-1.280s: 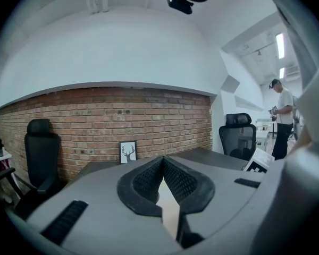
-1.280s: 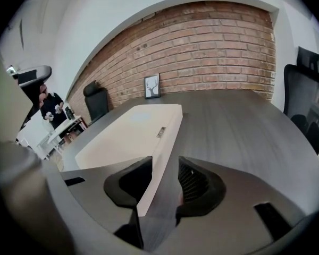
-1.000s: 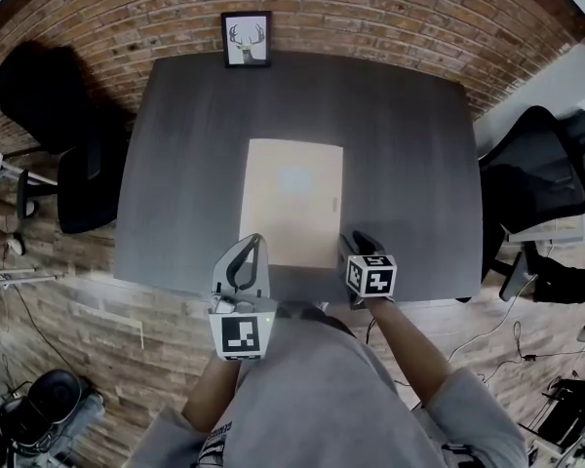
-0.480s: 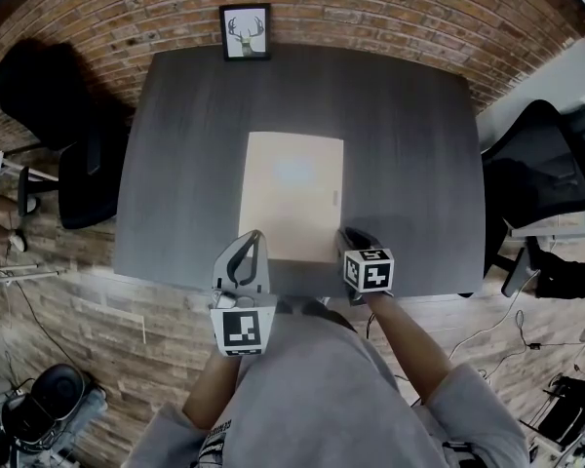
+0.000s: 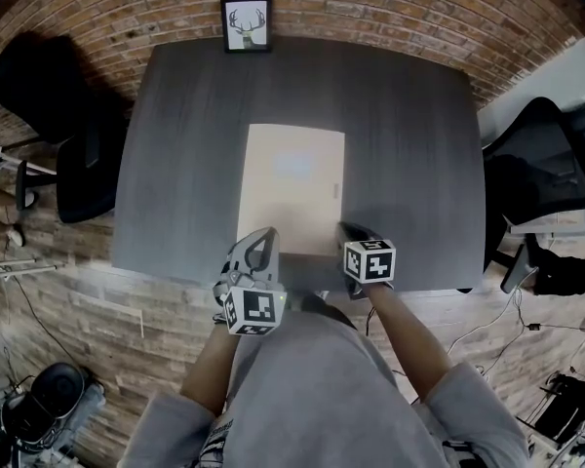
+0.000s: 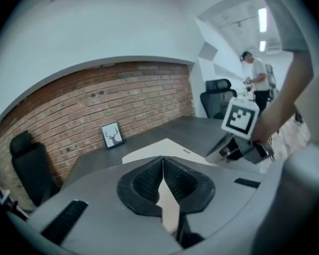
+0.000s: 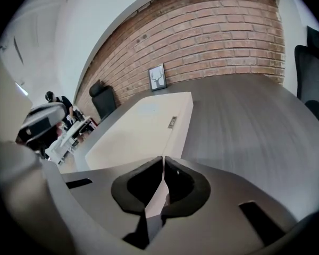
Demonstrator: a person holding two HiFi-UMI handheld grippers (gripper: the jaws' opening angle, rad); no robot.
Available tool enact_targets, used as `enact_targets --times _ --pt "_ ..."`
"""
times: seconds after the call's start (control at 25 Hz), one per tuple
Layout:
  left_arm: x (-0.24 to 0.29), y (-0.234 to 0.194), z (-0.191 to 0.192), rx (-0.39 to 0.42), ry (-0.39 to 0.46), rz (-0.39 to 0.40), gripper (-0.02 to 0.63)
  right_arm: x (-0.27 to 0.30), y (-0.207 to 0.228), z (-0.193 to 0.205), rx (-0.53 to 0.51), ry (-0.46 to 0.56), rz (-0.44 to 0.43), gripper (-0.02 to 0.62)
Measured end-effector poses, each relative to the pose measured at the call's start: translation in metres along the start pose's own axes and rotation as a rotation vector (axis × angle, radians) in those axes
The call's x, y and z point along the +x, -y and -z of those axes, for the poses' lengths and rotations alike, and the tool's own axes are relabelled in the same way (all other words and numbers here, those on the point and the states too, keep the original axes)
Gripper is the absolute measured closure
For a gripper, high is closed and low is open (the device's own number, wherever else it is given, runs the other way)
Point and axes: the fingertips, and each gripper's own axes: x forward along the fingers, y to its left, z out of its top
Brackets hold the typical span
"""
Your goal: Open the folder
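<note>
Head view: right tool, jaws closing on the folder at its near-right corner, evidently to lift the cover; left tool clenched empty above the surface's near edge.

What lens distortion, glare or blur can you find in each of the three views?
Head view: the fisheye lens bows the table edges and the brick wall into curves, and a pale sheen lies on the folder. Left gripper view: a black vignette rings the picture, and the ceiling lights are blown out. Right gripper view: the tabletop at right looks smeared.
</note>
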Motion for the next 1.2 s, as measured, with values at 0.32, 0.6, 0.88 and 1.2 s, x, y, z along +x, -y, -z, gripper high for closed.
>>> enact_targets --times 0.32,0.6,0.88,1.2 --pt "0.029 0.050 0.045 0.263 -0.157 0.244 0.440 0.001 -0.001 0.001 0.041 0.001 -0.007 0.586" --pt "0.038 0.089 0.073 0.550 -0.238 0.402 0.347 0.001 -0.001 0.000 -0.010 0.001 0.004 0.586" --pt "0.051 0.105 0.081 0.629 -0.263 0.450 0.345 0.001 -0.002 0.000 -0.021 -0.002 0.002 0.586" --pt "0.056 0.104 0.084 0.633 -0.278 0.475 0.335 0.001 -0.002 0.001 -0.039 -0.012 -0.007 0.585"
